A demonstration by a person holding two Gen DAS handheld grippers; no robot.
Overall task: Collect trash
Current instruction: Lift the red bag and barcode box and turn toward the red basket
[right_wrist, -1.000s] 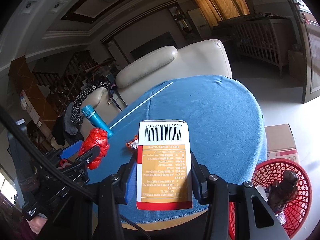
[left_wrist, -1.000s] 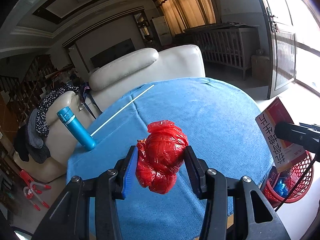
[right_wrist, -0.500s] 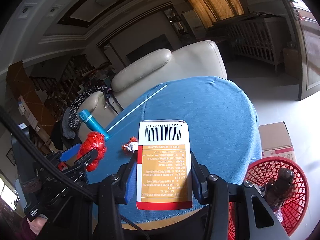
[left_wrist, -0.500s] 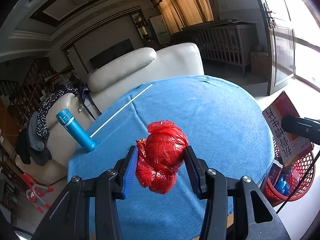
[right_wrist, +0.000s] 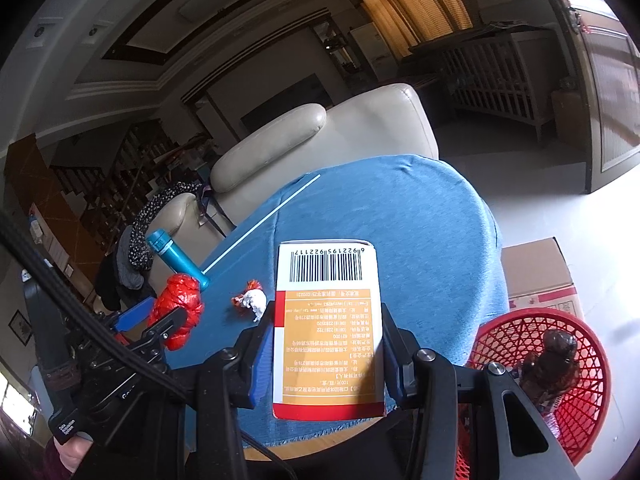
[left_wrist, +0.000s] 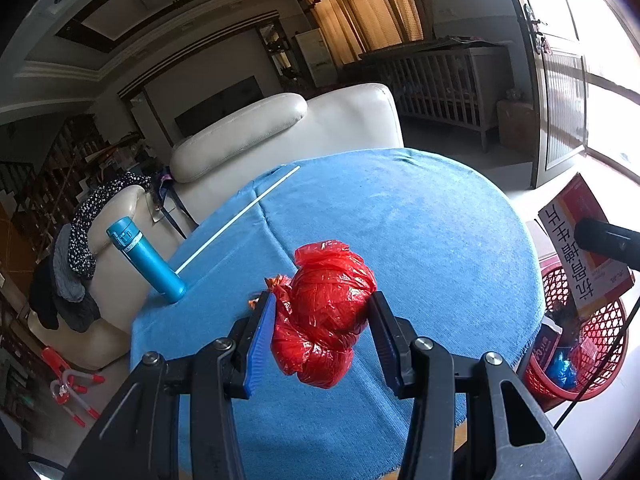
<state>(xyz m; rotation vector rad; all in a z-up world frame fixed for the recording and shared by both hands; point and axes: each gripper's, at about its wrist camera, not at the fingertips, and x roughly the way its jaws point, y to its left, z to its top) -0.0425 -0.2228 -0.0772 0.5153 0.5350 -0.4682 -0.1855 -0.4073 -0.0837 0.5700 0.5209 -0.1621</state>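
My left gripper (left_wrist: 322, 332) is shut on a crumpled red plastic bag (left_wrist: 326, 312) and holds it above the blue-clothed table (left_wrist: 400, 220). The bag also shows in the right wrist view (right_wrist: 176, 308). My right gripper (right_wrist: 328, 356) is shut on an orange and white carton with a barcode (right_wrist: 328, 320), held above the table's front right edge. The carton also shows in the left wrist view (left_wrist: 580, 248). A red mesh trash basket (right_wrist: 560, 360) stands on the floor to the right, with trash in it. A small white and orange wrapper (right_wrist: 252, 300) lies on the table.
A teal bottle (left_wrist: 144, 260) stands at the table's left edge. A long white stick (left_wrist: 240, 220) lies across the cloth. A cream sofa (left_wrist: 280, 132) is behind the table. A cardboard box (right_wrist: 536, 276) sits on the floor beyond the basket (left_wrist: 576, 356).
Both grippers have drawn back slightly with their loads. The small wrapper on the table has come into fuller view in the right wrist view.
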